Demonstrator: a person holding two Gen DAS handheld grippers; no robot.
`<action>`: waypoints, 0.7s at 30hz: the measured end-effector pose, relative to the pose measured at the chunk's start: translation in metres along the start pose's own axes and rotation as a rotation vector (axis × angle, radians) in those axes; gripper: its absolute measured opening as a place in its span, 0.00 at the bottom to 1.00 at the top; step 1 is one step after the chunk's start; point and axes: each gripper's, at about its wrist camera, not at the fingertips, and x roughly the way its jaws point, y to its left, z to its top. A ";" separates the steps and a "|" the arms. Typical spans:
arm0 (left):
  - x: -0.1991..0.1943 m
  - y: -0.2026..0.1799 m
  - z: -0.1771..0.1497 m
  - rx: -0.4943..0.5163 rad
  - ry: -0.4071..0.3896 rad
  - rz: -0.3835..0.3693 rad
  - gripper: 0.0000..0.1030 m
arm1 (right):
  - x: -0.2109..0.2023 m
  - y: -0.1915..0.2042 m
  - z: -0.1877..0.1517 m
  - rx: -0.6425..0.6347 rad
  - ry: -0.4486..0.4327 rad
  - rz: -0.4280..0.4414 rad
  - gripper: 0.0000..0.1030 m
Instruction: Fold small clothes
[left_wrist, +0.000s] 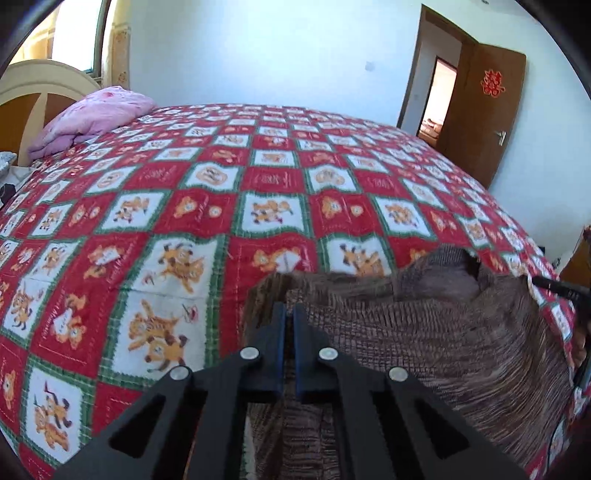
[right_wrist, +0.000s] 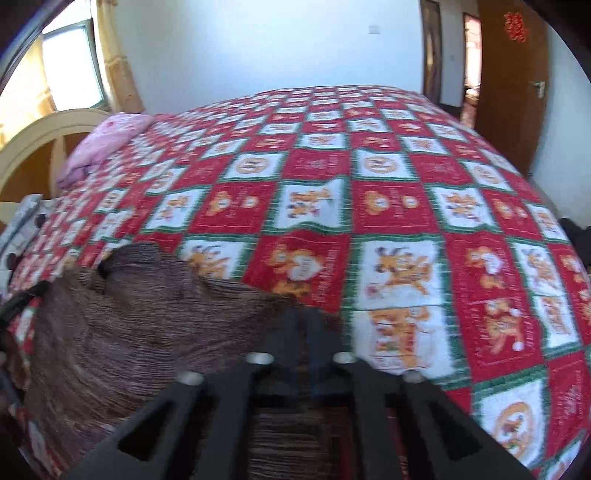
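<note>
Clamping a brown knit garment by its edge, the left hand-held gripper is pinching tight near the bed's near edge; the right hand-held gripper is blurred, its grip unclear. Both should be lifting evenly, keeping edges aligned.

right gripper fingers blurred, brown garment cut off below

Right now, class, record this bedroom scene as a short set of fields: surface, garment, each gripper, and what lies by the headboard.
Surface: bed with red, white and green cartoon-check quilt
Garment: brown knit garment, at the near edge of the quilt
Left gripper: shut on the garment's edge
Right gripper: blurred; garment between its fingers, grip unclear
By headboard: pink bedding
Door: open
</note>
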 end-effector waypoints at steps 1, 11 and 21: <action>0.001 -0.001 -0.002 0.002 0.004 0.001 0.04 | 0.001 0.004 0.001 -0.009 0.002 0.026 0.53; 0.001 0.007 -0.004 -0.028 0.006 -0.007 0.04 | 0.031 0.036 -0.005 -0.163 0.086 -0.048 0.09; -0.004 0.030 -0.002 -0.146 -0.044 0.027 0.00 | 0.012 0.024 0.014 -0.065 -0.018 -0.117 0.04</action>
